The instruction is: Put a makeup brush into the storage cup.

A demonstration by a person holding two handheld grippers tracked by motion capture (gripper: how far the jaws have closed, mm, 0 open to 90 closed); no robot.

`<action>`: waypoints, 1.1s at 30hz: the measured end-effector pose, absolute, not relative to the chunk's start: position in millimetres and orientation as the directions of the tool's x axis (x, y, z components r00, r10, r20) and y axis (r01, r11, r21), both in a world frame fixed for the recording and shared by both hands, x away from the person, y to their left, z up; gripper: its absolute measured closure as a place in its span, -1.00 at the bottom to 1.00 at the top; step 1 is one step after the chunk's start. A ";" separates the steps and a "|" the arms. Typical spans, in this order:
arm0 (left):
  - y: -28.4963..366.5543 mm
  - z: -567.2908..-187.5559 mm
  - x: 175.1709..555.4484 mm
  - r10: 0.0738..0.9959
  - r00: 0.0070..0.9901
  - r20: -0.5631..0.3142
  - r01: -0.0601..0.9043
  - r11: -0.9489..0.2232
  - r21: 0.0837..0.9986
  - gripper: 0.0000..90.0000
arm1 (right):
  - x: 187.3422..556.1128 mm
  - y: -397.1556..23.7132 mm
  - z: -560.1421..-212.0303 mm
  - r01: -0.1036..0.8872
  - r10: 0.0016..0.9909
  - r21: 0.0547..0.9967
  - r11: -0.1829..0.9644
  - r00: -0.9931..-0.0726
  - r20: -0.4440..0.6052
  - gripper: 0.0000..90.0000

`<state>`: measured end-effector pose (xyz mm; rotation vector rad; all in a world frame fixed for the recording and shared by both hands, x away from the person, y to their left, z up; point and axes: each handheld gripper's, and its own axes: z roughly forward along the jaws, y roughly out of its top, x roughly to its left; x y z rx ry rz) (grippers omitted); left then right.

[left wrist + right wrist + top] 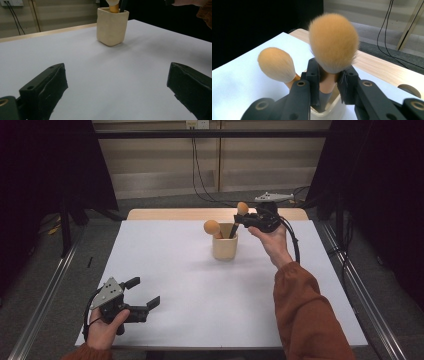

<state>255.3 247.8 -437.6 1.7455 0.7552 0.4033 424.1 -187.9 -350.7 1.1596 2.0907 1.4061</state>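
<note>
Right hand-held gripper (pixel 329 82) clamped on the neck of a makeup brush (pixel 333 42), bristles up, handle end down in the cream cup (pixel 224 247) at far centre of the bench (pixel 200 290). Second brush (pixel 212 227) stands in the same cup, just left. Left hand-held gripper (pixel 144 292) rests near left, jaws apart, empty.

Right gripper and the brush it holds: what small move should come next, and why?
Probably ease the brush down into the cup and then open. The right gripper is shut on its handle just under the bristles, with the handle's lower end already inside the rim beside the second brush. The left gripper rests open near the table's front edge, well away.
</note>
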 end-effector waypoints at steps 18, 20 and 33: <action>247.6 -437.7 255.6 0.671 0.734 -0.102 0.280 -0.163 0.946 -0.94 | 427.9 -186.3 -365.1 0.443 0.809 0.882 0.161 -0.572 0.140 0.63; 247.7 -437.7 255.6 0.671 0.735 -0.103 0.280 -0.163 0.946 -0.94 | 427.7 -186.2 -366.2 0.443 0.809 0.882 0.159 -0.571 0.141 0.63; 247.7 -438.0 255.7 0.671 0.734 -0.102 0.281 -0.164 0.946 -0.94 | 430.1 -183.4 -377.9 0.453 0.809 0.877 0.159 -0.569 0.147 0.63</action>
